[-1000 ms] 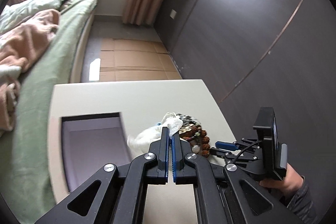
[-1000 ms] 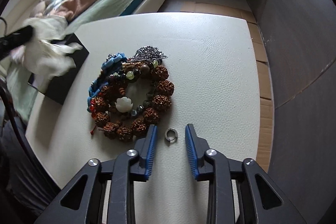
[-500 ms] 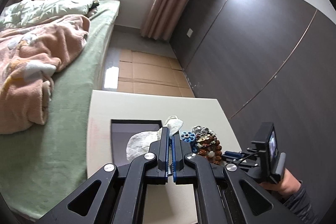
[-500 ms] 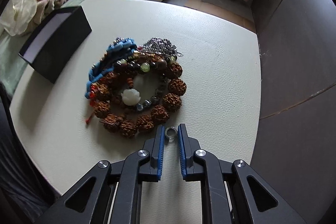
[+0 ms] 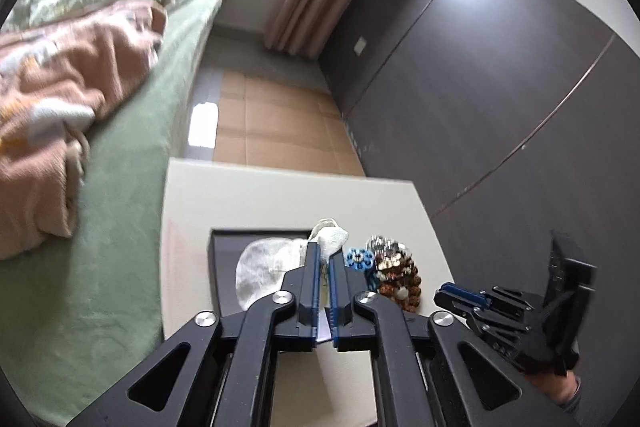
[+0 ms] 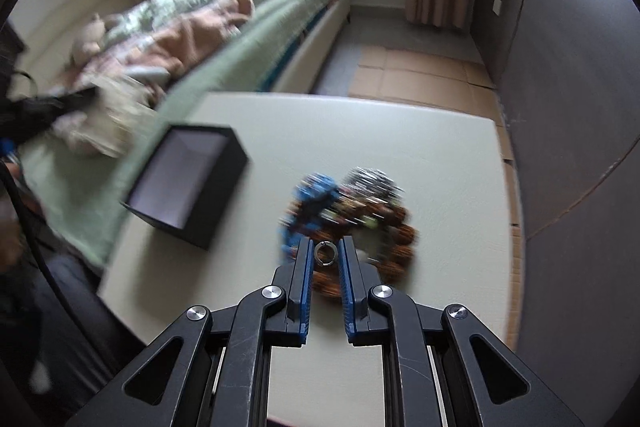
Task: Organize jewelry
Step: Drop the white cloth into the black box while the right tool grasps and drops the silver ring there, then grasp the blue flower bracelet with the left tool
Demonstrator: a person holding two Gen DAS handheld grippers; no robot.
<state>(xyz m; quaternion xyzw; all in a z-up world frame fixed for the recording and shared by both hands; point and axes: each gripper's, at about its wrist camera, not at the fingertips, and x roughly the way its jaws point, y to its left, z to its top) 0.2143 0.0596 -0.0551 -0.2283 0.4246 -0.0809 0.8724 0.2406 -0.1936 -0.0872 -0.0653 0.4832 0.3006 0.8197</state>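
Silver metal, a small round ring (image 6: 325, 253) is pinched edge-on between the blue pads of the right gripper (image 6: 325, 254), jaws nearly closed on it, and it is seen above the heap of jewellery (image 6: 352, 215): blue beads, large brown seed beads, a silvery chain cluster, all blurred. The ring is held by its rim, probably so it can be dropped cleanly into the open black rectangular box (image 6: 188, 179), which sits on the white table (image 6: 440, 167) beside the pile, towards the bed (image 6: 256, 39). A white translucent fabric pouch (image 5: 264, 267) is caught between the pads of the left gripper (image 5: 325, 259), whose jaws are opening; the pouch hangs over the box. It is judged that the pouch is being released to free the box. The ring looks thin, smooth, shiny and easily slipped.
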